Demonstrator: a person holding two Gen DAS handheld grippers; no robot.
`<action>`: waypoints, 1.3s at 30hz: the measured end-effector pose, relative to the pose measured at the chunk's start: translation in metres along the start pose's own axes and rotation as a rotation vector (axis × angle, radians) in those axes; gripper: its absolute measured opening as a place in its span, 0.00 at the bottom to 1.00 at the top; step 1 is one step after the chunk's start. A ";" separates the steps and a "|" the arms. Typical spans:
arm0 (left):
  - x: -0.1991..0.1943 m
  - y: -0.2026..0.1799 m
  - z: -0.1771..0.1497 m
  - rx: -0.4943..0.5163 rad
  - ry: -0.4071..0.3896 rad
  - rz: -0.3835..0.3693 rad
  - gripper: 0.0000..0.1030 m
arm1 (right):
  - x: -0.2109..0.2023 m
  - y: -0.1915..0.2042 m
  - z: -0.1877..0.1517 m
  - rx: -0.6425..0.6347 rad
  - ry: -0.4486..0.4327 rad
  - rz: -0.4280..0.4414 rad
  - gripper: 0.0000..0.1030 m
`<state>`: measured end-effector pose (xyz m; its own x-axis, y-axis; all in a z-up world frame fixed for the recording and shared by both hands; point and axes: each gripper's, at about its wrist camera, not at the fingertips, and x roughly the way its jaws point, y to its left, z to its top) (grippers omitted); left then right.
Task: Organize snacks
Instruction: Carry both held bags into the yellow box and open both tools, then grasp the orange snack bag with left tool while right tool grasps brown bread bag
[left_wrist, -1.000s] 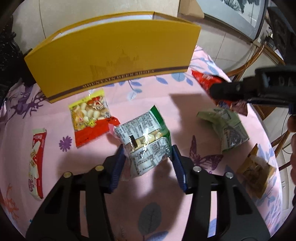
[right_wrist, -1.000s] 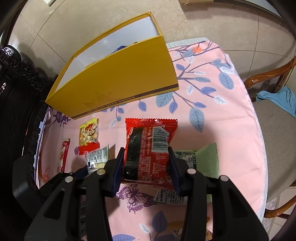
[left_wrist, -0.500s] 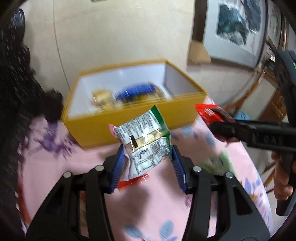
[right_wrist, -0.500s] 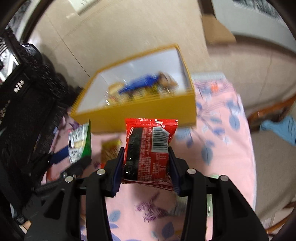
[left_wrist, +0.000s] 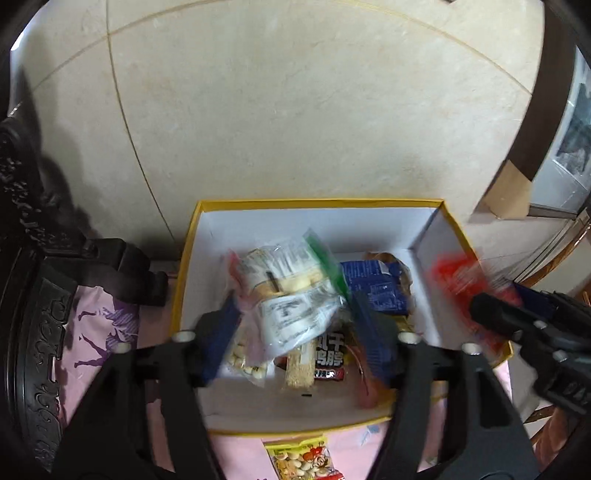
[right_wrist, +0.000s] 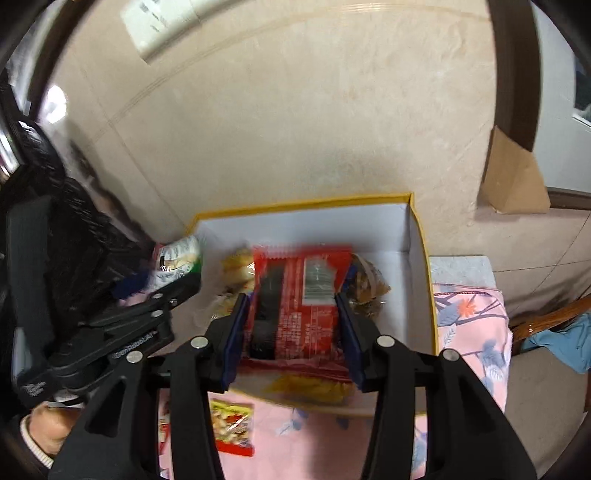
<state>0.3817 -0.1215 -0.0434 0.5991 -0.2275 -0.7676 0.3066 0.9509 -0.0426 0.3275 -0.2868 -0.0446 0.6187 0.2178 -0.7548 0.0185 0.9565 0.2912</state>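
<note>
My left gripper (left_wrist: 291, 317) is shut on a clear and green snack packet (left_wrist: 291, 291) and holds it above the open yellow box (left_wrist: 448, 218). My right gripper (right_wrist: 291, 314) is shut on a red snack packet (right_wrist: 299, 295), also over the yellow box (right_wrist: 419, 229). The box holds several snacks, among them a blue packet (left_wrist: 376, 284) and a sesame bar (left_wrist: 301, 365). The right gripper with its red packet (left_wrist: 461, 280) shows at the right of the left wrist view. The left gripper's packet (right_wrist: 177, 262) shows at the left of the right wrist view.
A yellow and red peanut packet (left_wrist: 303, 459) lies on the pink cloth (right_wrist: 469, 325) in front of the box; it also shows in the right wrist view (right_wrist: 232, 426). A dark carved chair (left_wrist: 29, 280) stands at the left. A beige wall is behind the box.
Both grippers have risen from the table and moved forward with their packets, from in front of the box to above its open top.
</note>
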 end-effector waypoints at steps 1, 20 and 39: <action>-0.001 0.000 0.000 0.000 -0.008 0.000 0.82 | 0.003 -0.001 0.001 -0.005 0.017 -0.012 0.56; -0.119 0.025 -0.165 -0.003 -0.102 0.041 0.95 | -0.095 -0.060 -0.210 0.006 0.169 -0.021 0.61; -0.143 0.016 -0.314 -0.038 0.121 0.044 0.95 | -0.071 -0.050 -0.329 -0.222 0.357 -0.192 0.56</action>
<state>0.0686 -0.0081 -0.1346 0.5167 -0.1604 -0.8410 0.2520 0.9673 -0.0297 0.0244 -0.2856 -0.1993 0.3108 0.0488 -0.9492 -0.0865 0.9960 0.0229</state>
